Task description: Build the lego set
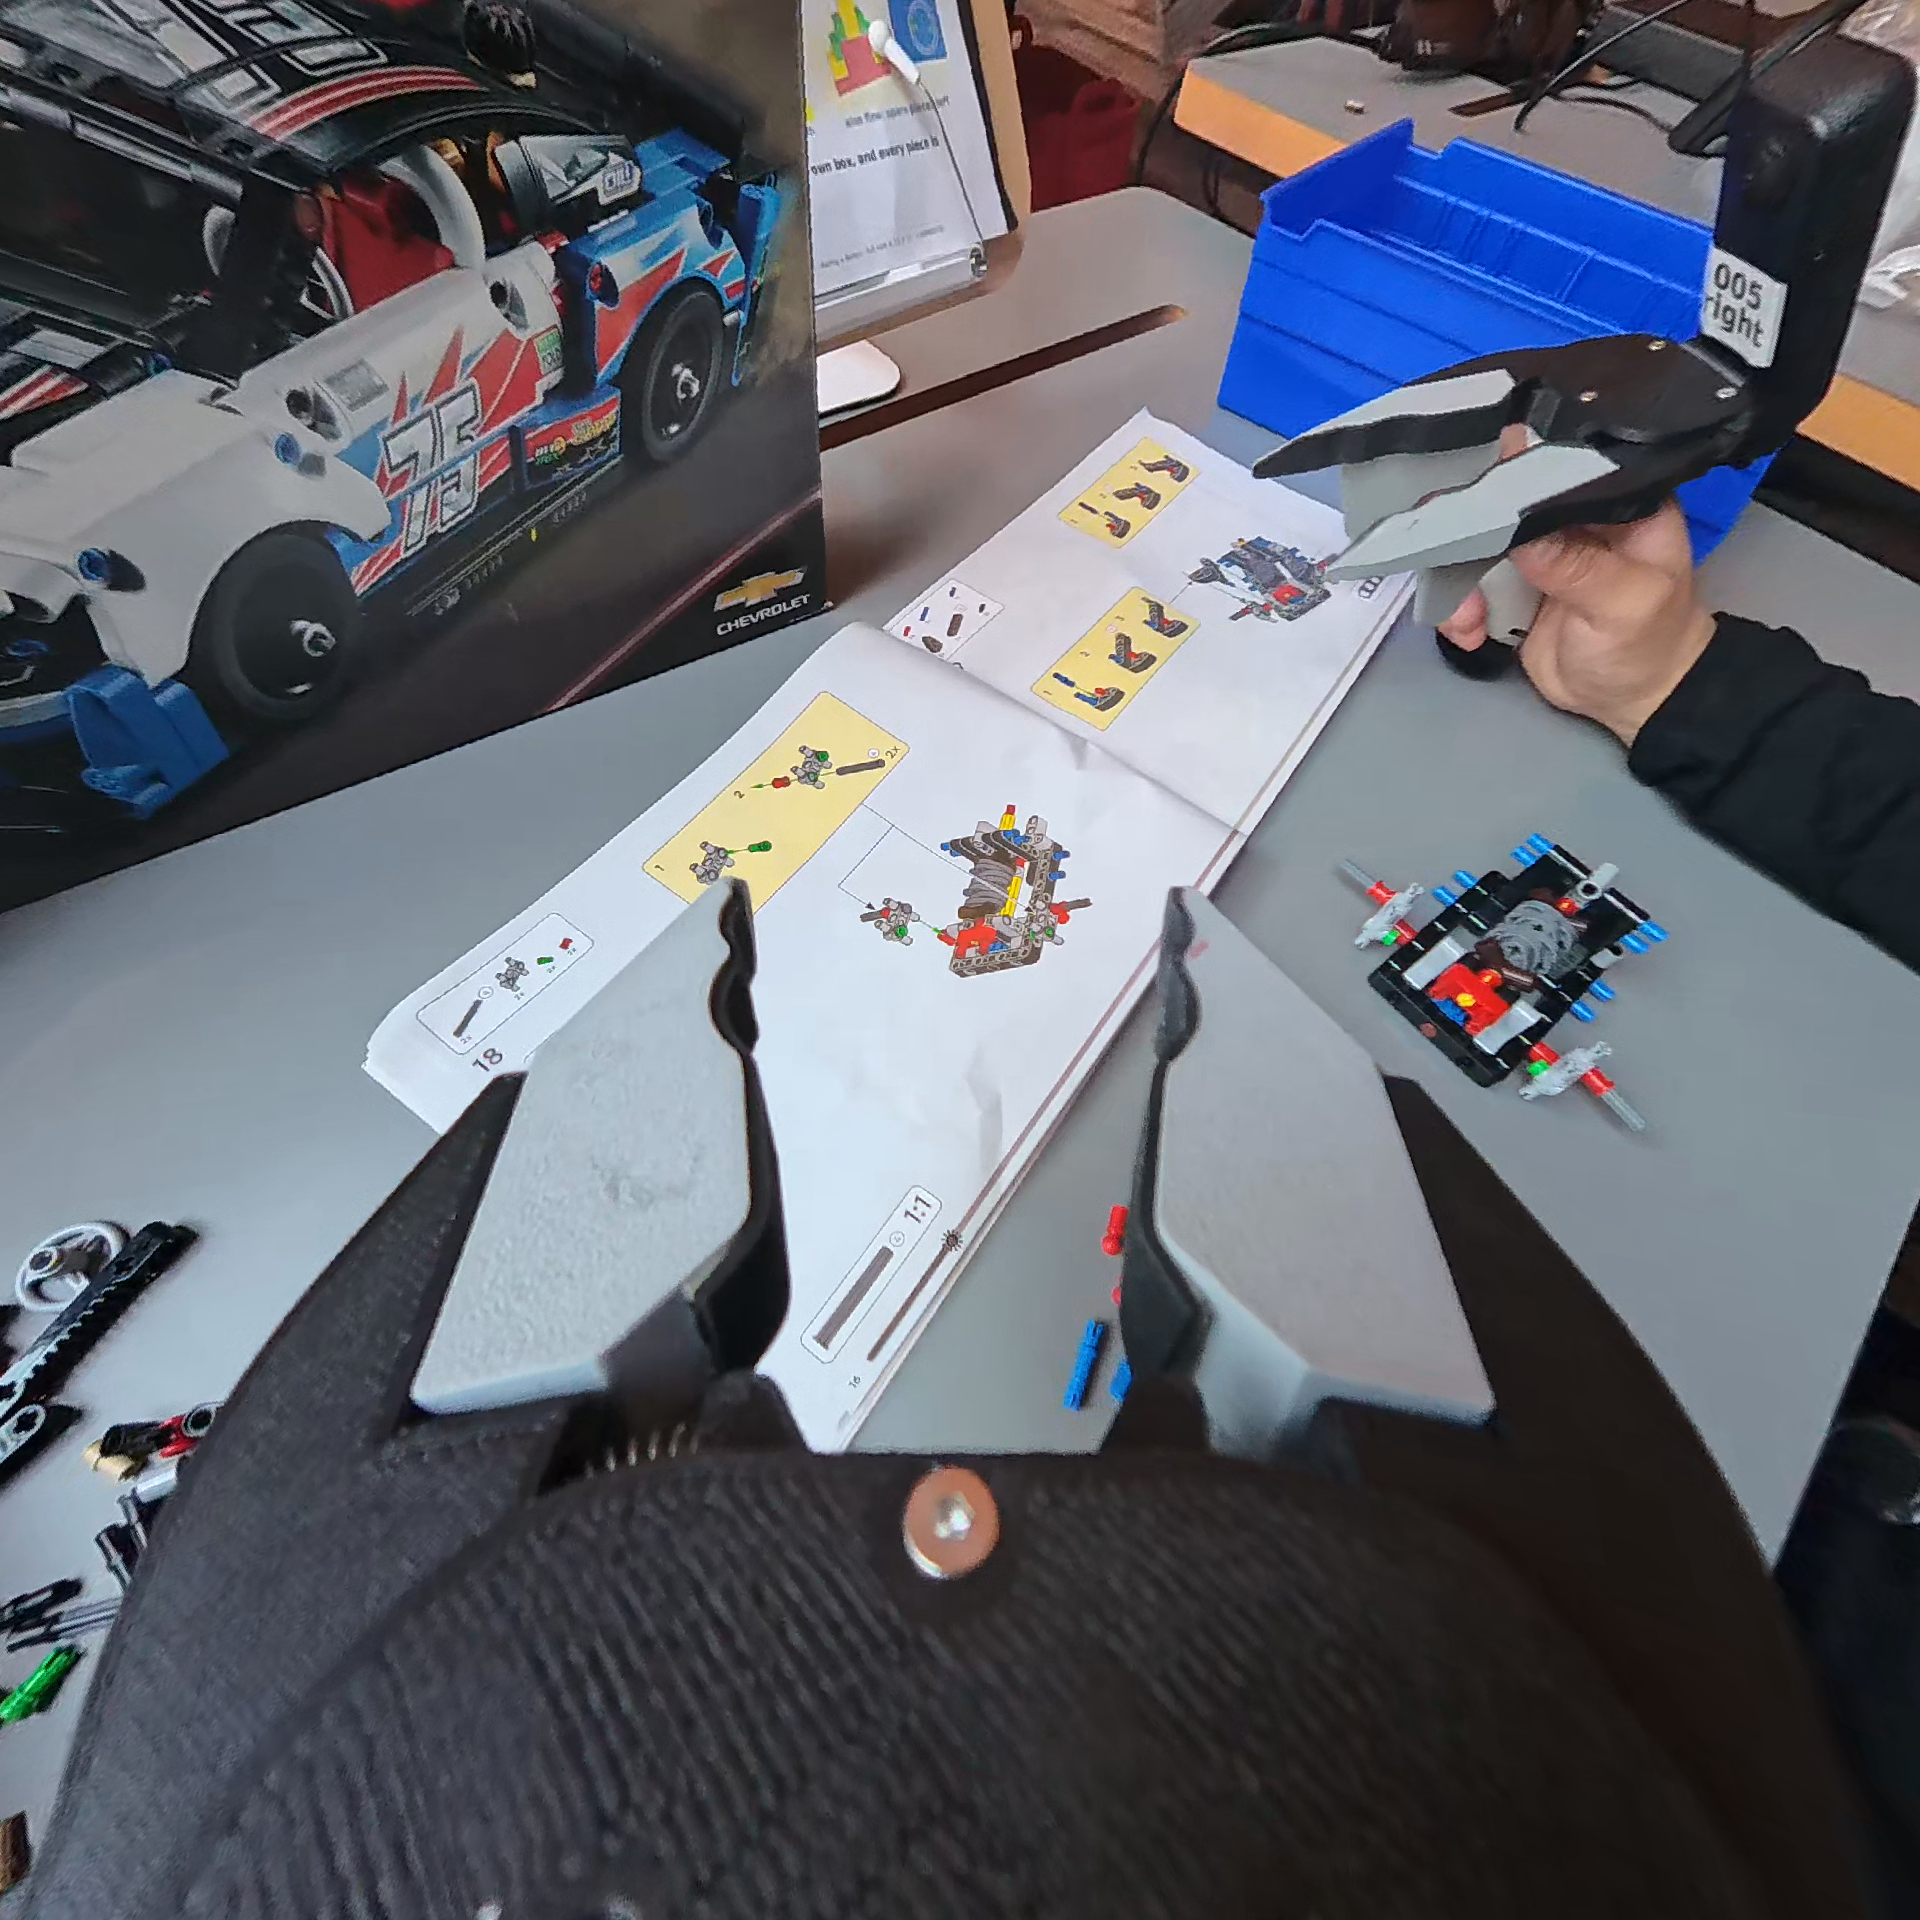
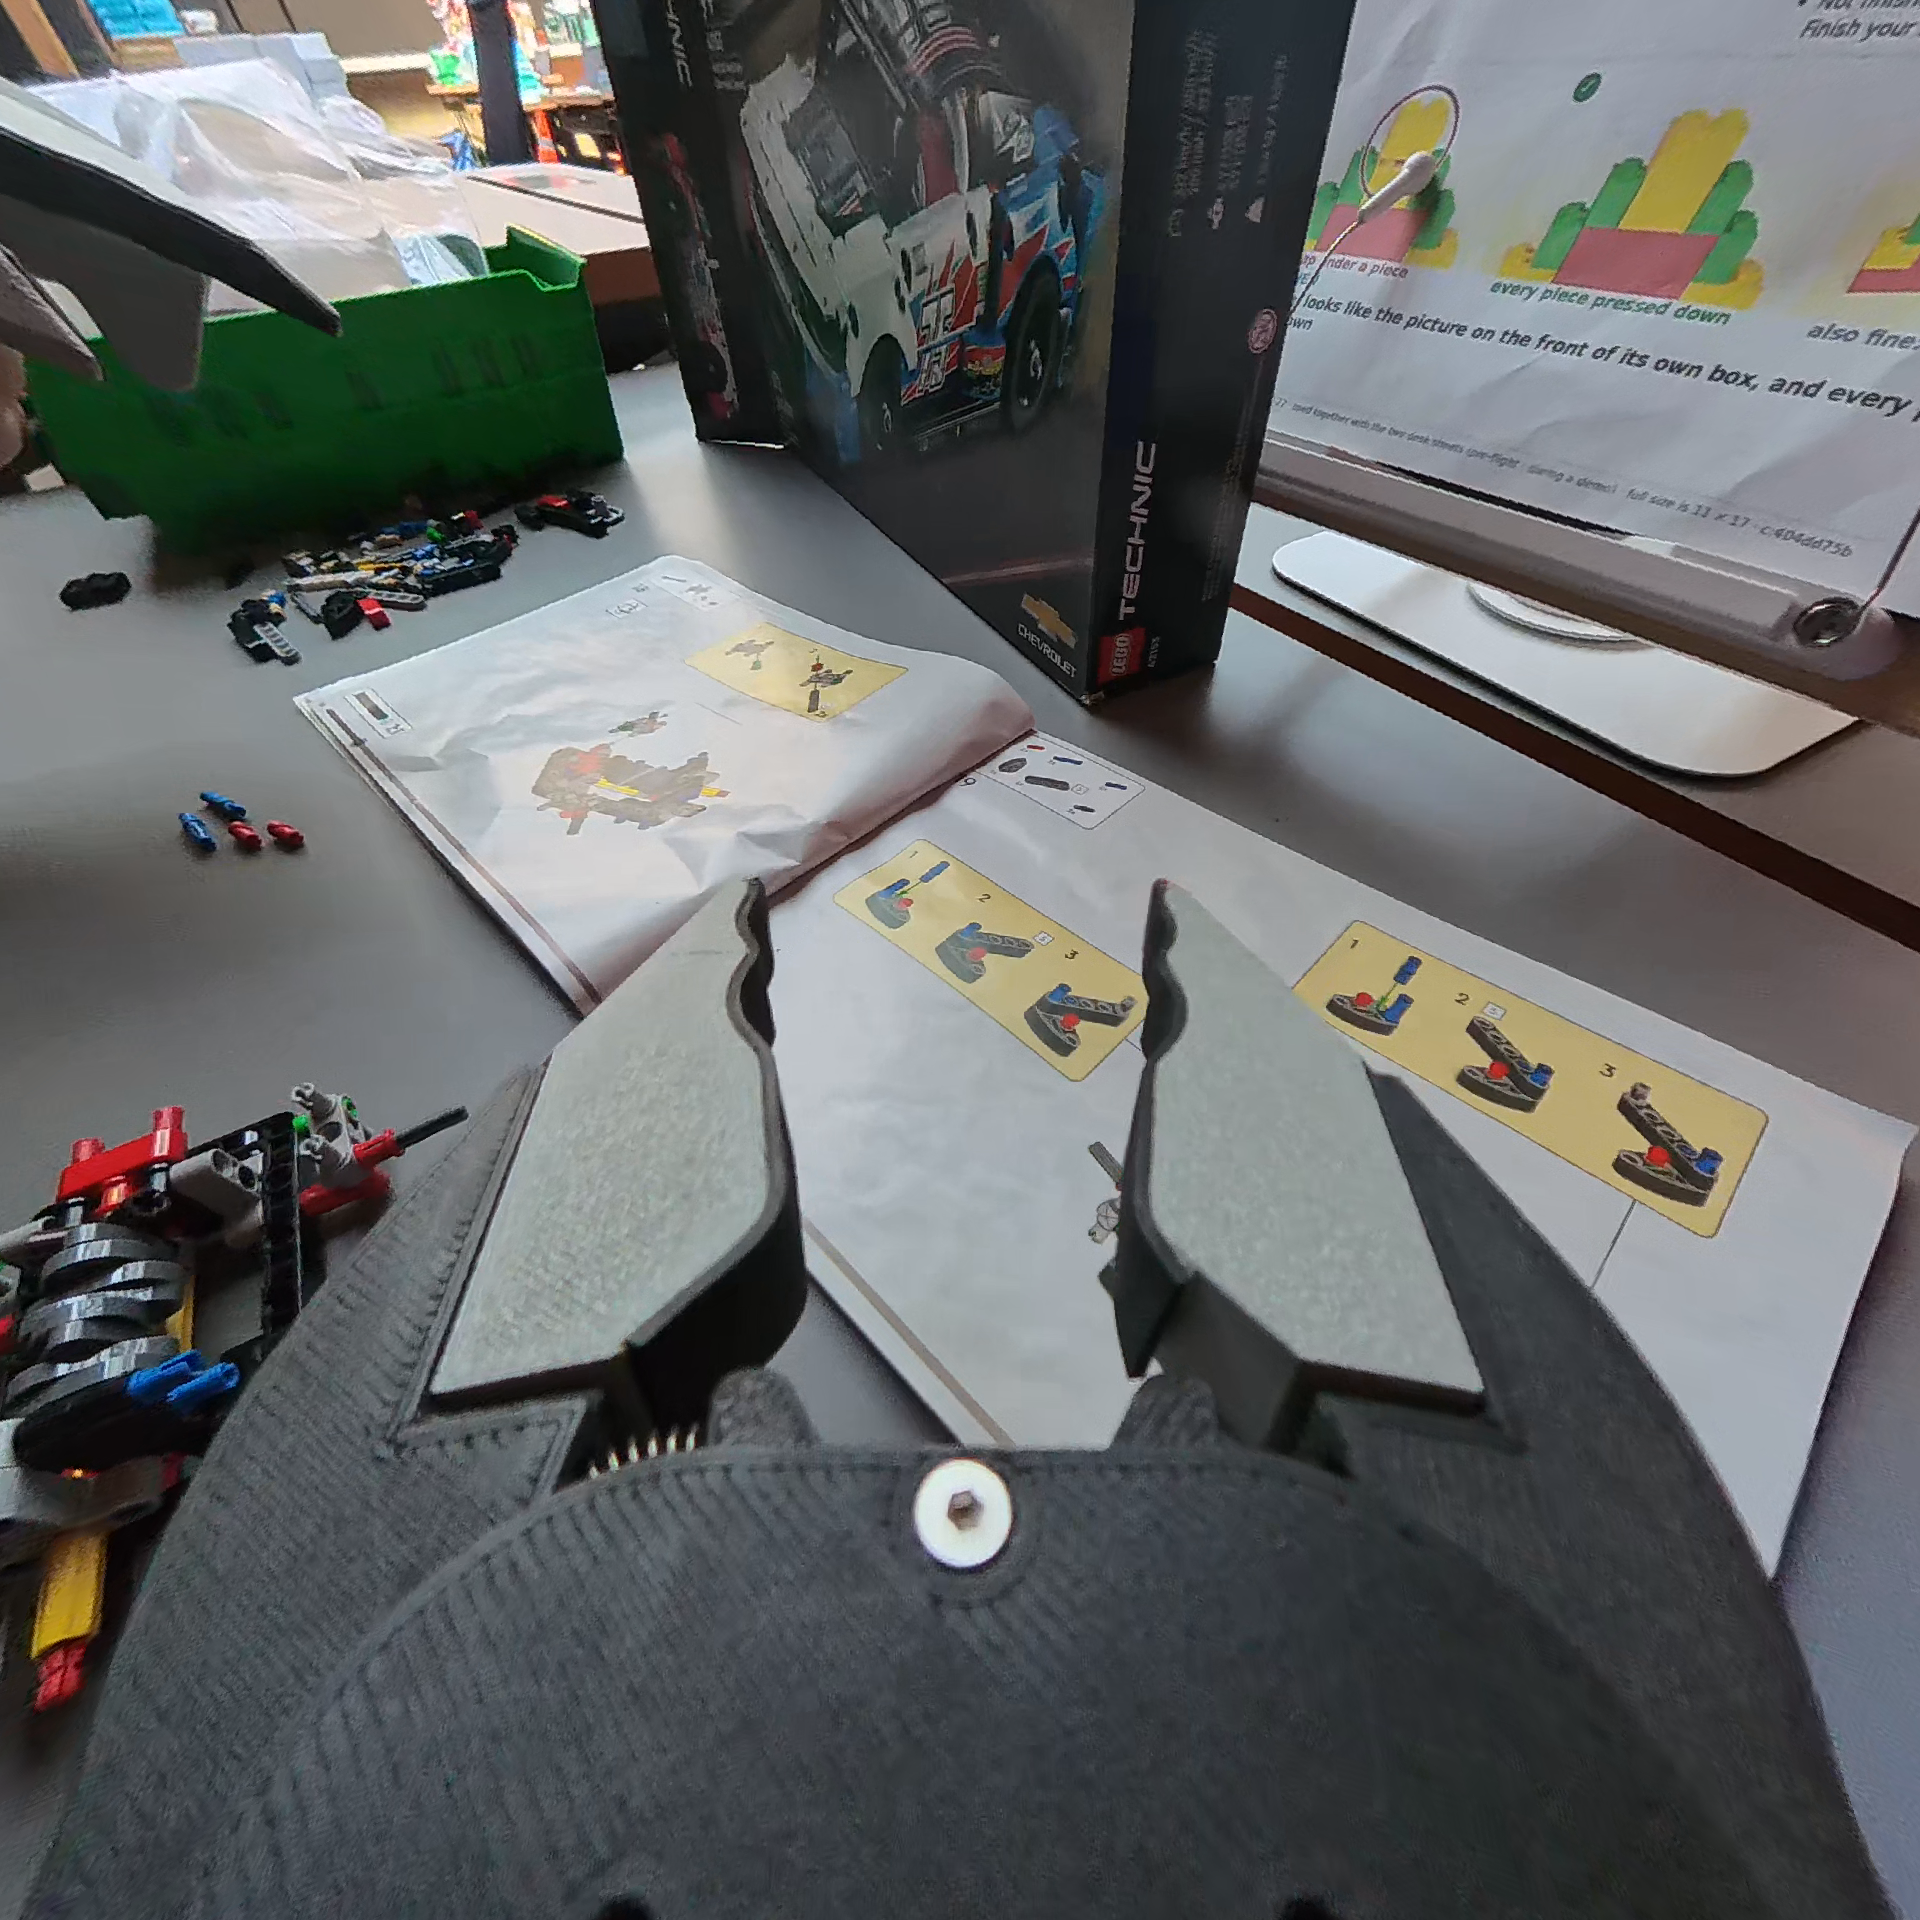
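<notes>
The grey table (image 1: 312, 987) fills most of both views. On it the set's box (image 1: 395, 395) stands upright in the upper left of the left wrist view, with a race car printed on its front. Before the box the instruction booklet (image 1: 935, 831) lies open and flat across the centre. A blue bin (image 1: 1455, 260) stands in the upper right of the left wrist view, and a green bin (image 2: 343, 416) in the upper left of the right wrist view, with a heap of loose pieces (image 2: 395, 571) just in front of it. The half-built chassis (image 1: 1507, 966) rests on the table at the right of the booklet, apart from both tongs. Four small pins, blue and red (image 2: 239, 821), lie near the booklet's left edge. The left tongs (image 1: 956, 914) are wide apart over the booklet and hold nothing. The right tongs (image 2: 956, 914) are also wide apart and empty, above the right page.
</notes>
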